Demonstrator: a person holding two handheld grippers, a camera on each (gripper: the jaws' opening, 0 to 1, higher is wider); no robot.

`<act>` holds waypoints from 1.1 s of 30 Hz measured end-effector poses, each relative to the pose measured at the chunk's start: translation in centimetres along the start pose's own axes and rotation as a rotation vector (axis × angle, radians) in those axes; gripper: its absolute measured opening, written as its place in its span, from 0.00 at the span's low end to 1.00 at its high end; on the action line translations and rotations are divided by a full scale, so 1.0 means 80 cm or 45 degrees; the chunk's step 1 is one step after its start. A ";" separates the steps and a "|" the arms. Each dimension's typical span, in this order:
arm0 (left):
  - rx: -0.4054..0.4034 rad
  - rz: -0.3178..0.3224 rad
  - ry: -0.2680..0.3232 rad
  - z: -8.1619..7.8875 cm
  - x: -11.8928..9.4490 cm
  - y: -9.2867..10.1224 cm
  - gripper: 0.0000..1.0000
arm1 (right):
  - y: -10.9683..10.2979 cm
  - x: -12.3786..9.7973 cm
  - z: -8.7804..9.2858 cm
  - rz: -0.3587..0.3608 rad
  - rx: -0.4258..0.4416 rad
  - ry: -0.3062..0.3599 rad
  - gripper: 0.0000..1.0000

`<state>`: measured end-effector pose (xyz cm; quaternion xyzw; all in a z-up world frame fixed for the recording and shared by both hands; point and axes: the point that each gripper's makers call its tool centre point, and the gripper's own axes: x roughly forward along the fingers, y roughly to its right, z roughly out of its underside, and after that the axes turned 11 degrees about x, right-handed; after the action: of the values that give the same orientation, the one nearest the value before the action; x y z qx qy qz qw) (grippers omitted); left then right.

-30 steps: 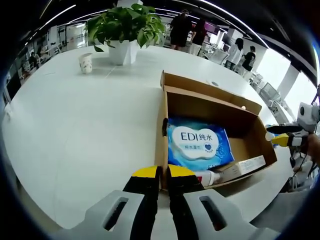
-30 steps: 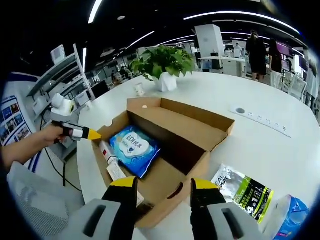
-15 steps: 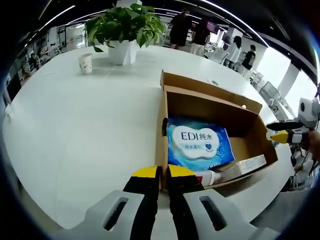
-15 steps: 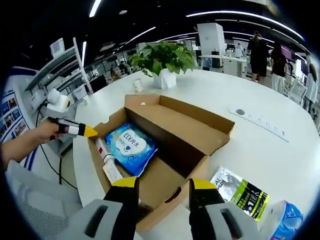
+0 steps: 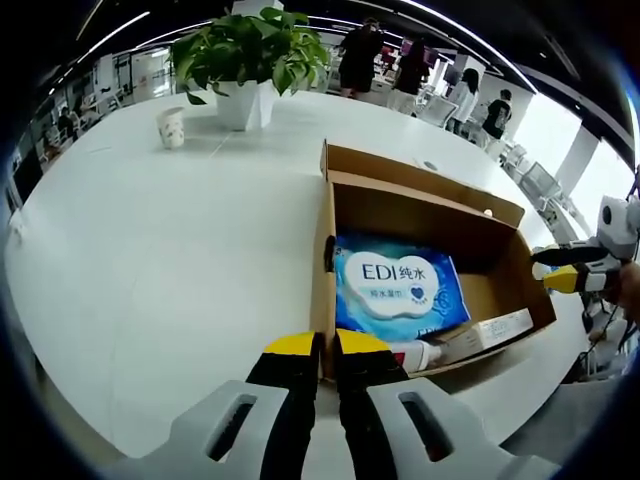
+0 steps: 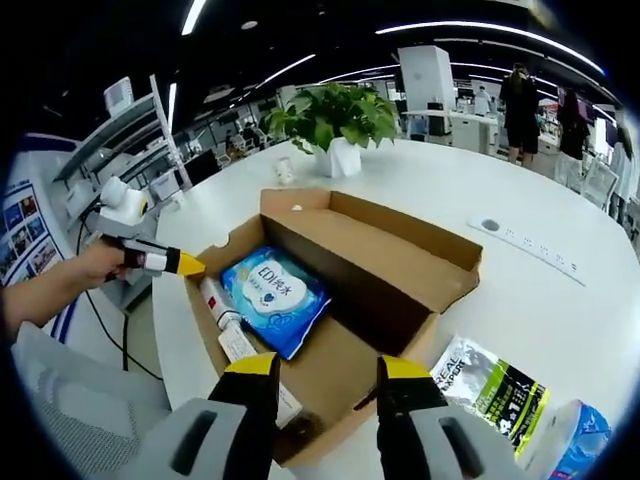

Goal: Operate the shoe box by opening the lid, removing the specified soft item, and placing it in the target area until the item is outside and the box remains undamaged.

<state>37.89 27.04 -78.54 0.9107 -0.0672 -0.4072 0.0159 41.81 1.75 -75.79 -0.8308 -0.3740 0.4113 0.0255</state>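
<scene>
Shoe box (image 5: 420,215) open on the white bench (image 5: 150,230), blue wipes pack (image 5: 395,285) lying inside.
Left hand-held gripper (image 5: 325,345) sits clenched at the box's near wall; right hand-held gripper (image 6: 320,368) stays released over the box edge.

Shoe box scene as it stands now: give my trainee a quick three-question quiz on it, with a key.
1. True or false: the shoe box is open, with a blue wipes pack lying inside.
2. What does the left claw hold? A) the wipes pack B) the box's wall C) nothing
3. In the right gripper view, what lies on the table just outside the box, beside the right claw?

Key:
1. True.
2. B: its jaws are shut on the box's wall.
3. A silver and green pouch, with a blue pack beyond it.
</scene>
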 end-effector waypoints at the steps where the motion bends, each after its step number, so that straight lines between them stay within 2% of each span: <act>1: -0.002 0.001 0.001 0.000 0.000 0.000 0.03 | -0.001 0.002 0.000 -0.003 -0.003 -0.002 0.35; 11: -0.004 0.002 0.000 0.000 -0.001 0.001 0.03 | -0.008 0.019 0.009 -0.011 0.003 -0.072 0.35; 22: 0.000 0.000 -0.002 0.000 -0.003 0.004 0.03 | -0.016 0.045 -0.001 -0.031 -0.015 -0.095 0.34; 33: 0.009 -0.004 -0.010 0.000 -0.002 0.003 0.03 | -0.021 0.071 -0.002 -0.038 -0.034 -0.136 0.31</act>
<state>37.76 26.83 -78.41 0.9092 -0.0673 -0.4107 0.0117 43.06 6.60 -78.87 -0.8023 -0.3926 0.4497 0.0006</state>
